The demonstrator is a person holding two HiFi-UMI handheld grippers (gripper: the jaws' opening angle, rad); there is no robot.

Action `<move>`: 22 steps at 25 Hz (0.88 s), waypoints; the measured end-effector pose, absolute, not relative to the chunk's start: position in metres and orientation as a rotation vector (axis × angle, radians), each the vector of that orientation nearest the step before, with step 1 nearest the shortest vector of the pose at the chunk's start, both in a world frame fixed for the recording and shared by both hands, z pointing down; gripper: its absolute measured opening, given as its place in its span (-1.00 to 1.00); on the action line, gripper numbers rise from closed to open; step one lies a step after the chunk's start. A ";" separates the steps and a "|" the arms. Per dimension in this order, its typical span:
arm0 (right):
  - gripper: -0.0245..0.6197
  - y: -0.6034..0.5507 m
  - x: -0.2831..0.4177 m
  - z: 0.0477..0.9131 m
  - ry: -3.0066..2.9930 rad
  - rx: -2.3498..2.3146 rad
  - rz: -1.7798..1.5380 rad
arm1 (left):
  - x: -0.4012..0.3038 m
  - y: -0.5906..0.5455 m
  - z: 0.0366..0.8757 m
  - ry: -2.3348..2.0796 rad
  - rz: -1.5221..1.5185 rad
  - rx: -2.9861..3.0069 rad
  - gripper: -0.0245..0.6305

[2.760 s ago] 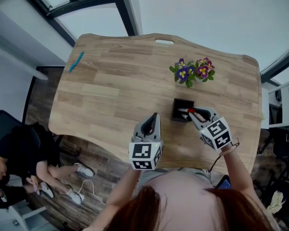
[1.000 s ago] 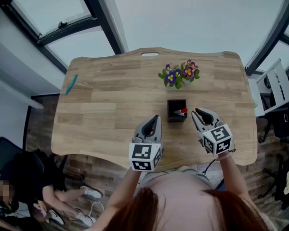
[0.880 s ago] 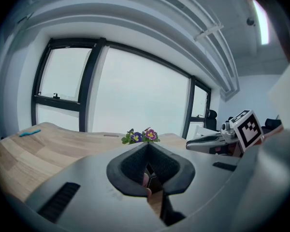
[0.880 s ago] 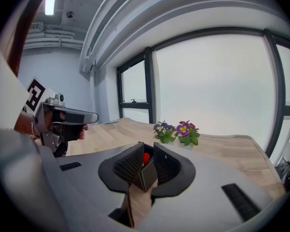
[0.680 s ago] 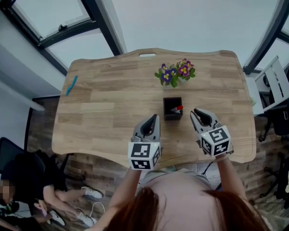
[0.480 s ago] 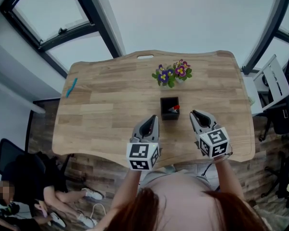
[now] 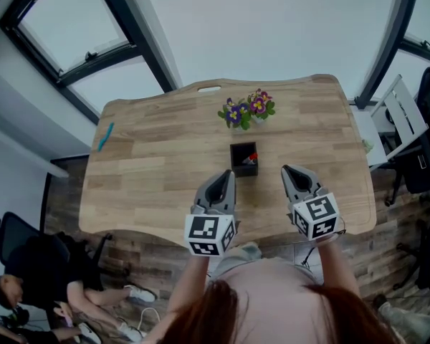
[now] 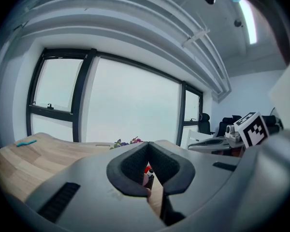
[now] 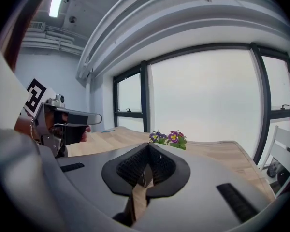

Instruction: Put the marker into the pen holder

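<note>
While L gripper [image 7: 227,173], R gripper [image 7: 287,170] are closed, red-tipped marker [image 7: 252,157] sits in blk holder [image 7: 238,169].

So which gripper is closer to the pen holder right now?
Left. The left gripper sits just off the pen holder's near left corner, almost touching it in the head view. The right gripper is off to its right, with a clear gap.

Bright, even daylight from the windows [image 8: 130,105]; strong fisheye bending at edges.
</note>
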State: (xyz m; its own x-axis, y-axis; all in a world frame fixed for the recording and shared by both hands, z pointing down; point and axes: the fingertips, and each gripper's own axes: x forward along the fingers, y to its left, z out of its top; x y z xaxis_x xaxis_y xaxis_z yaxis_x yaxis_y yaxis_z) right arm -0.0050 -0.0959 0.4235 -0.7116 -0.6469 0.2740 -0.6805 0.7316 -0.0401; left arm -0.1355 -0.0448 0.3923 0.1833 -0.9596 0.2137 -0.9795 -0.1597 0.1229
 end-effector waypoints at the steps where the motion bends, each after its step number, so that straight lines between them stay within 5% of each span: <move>1: -0.92 -0.093 -0.003 0.421 -2.698 1.053 0.182 | -0.133 -0.043 0.390 -1.870 0.120 2.232 -0.92; 22: -0.92 -0.043 0.036 0.387 -2.765 1.098 0.021 | -0.103 0.006 0.364 -1.956 0.074 2.249 -0.92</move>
State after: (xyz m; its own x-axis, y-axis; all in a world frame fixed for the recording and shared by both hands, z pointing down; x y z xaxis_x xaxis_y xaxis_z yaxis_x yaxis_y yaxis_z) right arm 0.0360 -0.0428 0.3874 -0.7155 -0.6803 0.1589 -0.6826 0.7292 0.0481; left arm -0.1033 0.0061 0.3639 0.1436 -0.9794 0.1418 -0.9873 -0.1320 0.0881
